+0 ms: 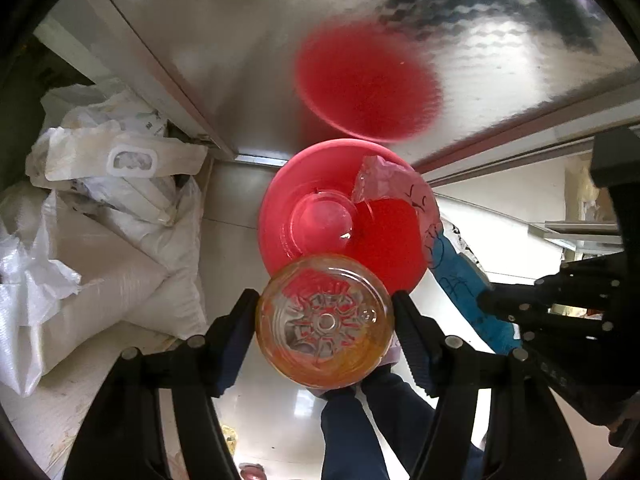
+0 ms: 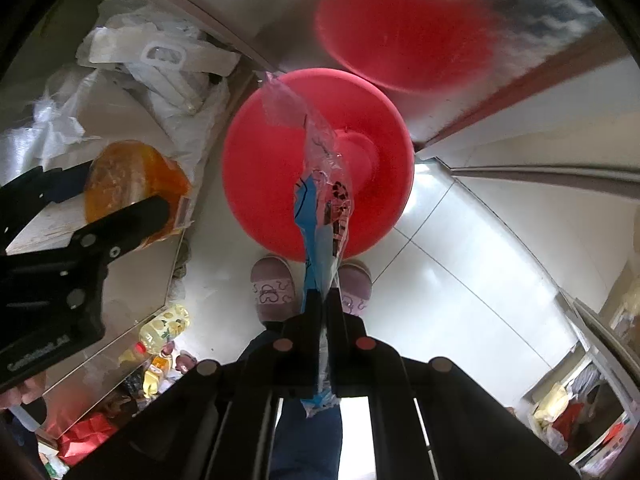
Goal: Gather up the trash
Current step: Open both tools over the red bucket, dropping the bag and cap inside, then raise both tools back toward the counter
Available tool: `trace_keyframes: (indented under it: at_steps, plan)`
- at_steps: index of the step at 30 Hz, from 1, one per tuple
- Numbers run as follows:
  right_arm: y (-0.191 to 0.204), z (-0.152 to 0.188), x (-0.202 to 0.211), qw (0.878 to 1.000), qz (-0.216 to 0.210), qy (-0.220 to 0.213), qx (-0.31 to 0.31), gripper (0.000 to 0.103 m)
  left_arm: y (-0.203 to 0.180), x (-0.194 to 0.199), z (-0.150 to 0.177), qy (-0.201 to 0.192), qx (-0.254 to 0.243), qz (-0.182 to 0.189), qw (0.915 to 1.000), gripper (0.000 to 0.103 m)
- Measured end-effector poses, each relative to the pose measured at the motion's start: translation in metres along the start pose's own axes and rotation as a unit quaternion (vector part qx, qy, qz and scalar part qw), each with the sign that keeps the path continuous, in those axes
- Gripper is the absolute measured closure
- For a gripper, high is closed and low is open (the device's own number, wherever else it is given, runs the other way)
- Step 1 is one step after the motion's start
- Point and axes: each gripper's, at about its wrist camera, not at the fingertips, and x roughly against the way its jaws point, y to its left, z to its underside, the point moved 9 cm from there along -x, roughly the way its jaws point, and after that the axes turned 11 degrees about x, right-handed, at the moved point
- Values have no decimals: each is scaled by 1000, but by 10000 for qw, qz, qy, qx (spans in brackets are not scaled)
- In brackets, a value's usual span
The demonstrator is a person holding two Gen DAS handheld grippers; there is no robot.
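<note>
My left gripper point(image 1: 324, 304) is shut on an orange-tinted plastic bottle point(image 1: 324, 322), seen end-on with its base toward the camera. The bottle hangs just above the near rim of a round red bin point(image 1: 276, 216) on the floor. A clear plastic cup point(image 1: 324, 220) lies inside the bin. My right gripper point(image 2: 325, 296) is shut on a long blue and clear plastic wrapper point(image 2: 324, 208), which dangles over the red bin point(image 2: 256, 168). The right wrist view shows the left gripper point(image 2: 104, 196) with the bottle point(image 2: 132, 176) at the left. In the left wrist view, the right gripper point(image 1: 500, 304) is at the right.
A shiny steel cabinet front point(image 1: 240, 60) stands behind the bin and mirrors it in red. White sacks and bags point(image 1: 100, 240) pile up at the left. The person's two slippers point(image 2: 272, 288) stand on the pale tiled floor by the bin. Oil bottles point(image 2: 164, 328) lie at the lower left.
</note>
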Motion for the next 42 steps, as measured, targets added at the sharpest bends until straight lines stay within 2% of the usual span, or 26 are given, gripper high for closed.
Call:
trace_keyframes:
  at_steps: [4,6,8,9,10,13,18,23,25,28,30,32,35,40,42]
  plan:
    - [1,-1,-1,10000,-7,-57,54,99,2,-6,-4,7,-33,-2,10000,37]
    - [0,-2,-3,9999,33,-75,73,84,4,-7,-5,-11,-62,-8,10000,37]
    - [0,-2,-2,9999,-12,-150,16,50,3,-7,-4,-18,-84,44,10000,31]
    - [0,-3,-2,9998,-20,-189,-4,46,3,-8,-4,-11,-91,98,9999,24]
    - [0,-4,-1,9997,-34,-231,-14,43,2,-8,-4,-28,-96,179,9998,22]
    - [2,-2,-1,9997,-25,-254,-40,42,1,-3,-3,-141,-143,211,9996,22]
    - [2,2,6,9995,17,-296,-80,42,0,2,5,-112,-299,92,9994,22]
    - [8,12,30,9990,91,-443,-34,41,-4,31,16,-222,-471,82,9986,18]
    - [13,16,47,9985,160,-529,4,41,-5,54,20,-329,-468,125,9983,18]
    - [20,25,79,9971,287,-700,44,27,-10,97,26,-460,-479,162,9977,18]
    - [28,33,111,9952,356,-905,76,25,-14,128,32,-547,-499,168,9971,18]
    - [38,41,139,9935,389,-1063,105,14,-16,164,38,-662,-438,161,9967,18]
    - [52,55,182,9919,363,-1216,54,12,-22,218,50,-745,-268,300,9964,17]
    - [73,81,273,9846,429,-1690,-87,12,-25,315,60,-1233,-79,374,9916,13]
    - [83,86,304,9809,445,-1889,-113,12,-22,350,63,-1390,-30,281,9899,13]
